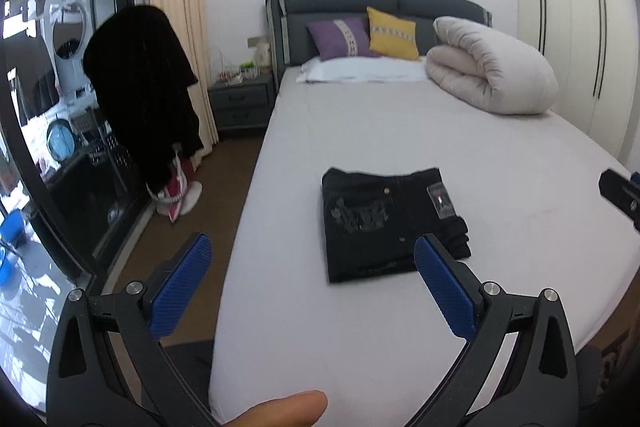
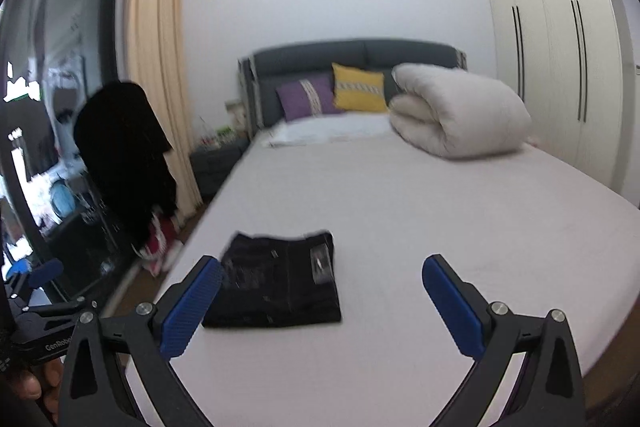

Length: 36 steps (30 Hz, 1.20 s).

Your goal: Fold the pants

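Black pants (image 1: pixel 384 223) lie folded into a compact rectangle on the white bed sheet (image 1: pixel 440 131), with a clear tag on the top right. They also show in the right wrist view as a dark folded pile (image 2: pixel 276 283). My left gripper (image 1: pixel 312 251) hangs above the bed's near edge, open wide, nothing between its blue pads (image 1: pixel 444 287). My right gripper (image 2: pixel 322 273) is also open and empty, held above the sheet to the right of the pants. The right gripper's tip (image 1: pixel 618 193) shows at the left wrist view's right edge.
A rolled white duvet (image 1: pixel 488 67), purple and yellow cushions (image 1: pixel 392 33) and a pillow lie at the headboard end. A dark garment (image 1: pixel 140 99) hangs left of the bed by the glass door. A nightstand (image 1: pixel 240 103) stands by the curtain; wardrobes (image 1: pixel 572 27) line the right wall.
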Tool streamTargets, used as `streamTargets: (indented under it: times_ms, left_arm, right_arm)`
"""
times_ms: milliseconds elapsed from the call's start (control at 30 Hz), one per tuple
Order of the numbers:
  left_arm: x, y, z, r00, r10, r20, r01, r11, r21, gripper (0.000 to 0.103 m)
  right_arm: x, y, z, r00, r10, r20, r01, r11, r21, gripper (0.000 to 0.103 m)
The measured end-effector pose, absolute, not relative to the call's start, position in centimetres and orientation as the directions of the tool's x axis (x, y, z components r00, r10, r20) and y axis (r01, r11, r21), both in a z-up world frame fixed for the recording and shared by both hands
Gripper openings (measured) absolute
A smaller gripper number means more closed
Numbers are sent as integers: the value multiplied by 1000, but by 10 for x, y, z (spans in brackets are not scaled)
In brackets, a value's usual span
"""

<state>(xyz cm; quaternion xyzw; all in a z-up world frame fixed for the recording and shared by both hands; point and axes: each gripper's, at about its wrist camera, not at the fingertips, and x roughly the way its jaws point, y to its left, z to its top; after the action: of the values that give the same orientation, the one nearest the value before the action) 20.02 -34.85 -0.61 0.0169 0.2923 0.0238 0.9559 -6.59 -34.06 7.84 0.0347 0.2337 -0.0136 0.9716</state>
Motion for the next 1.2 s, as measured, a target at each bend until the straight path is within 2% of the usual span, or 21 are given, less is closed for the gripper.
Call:
streamTargets:
  times_ms: [133, 433, 1200]
  left_arm:
    - [219, -343, -21, 800, 55, -598, -41, 998, 37, 103]
    - [256, -334, -50, 747, 49, -664, -49, 999, 20, 103]
    - [284, -328, -80, 703, 26, -711, -46, 999, -9, 103]
  right_arm:
    - [-60, -338, 69, 869, -41, -494, 67, 997, 34, 103]
    - [-47, -328, 53, 834, -17, -551, 43, 998, 35, 103]
    - [-28, -316, 29, 771, 18, -637, 5, 999, 34, 103]
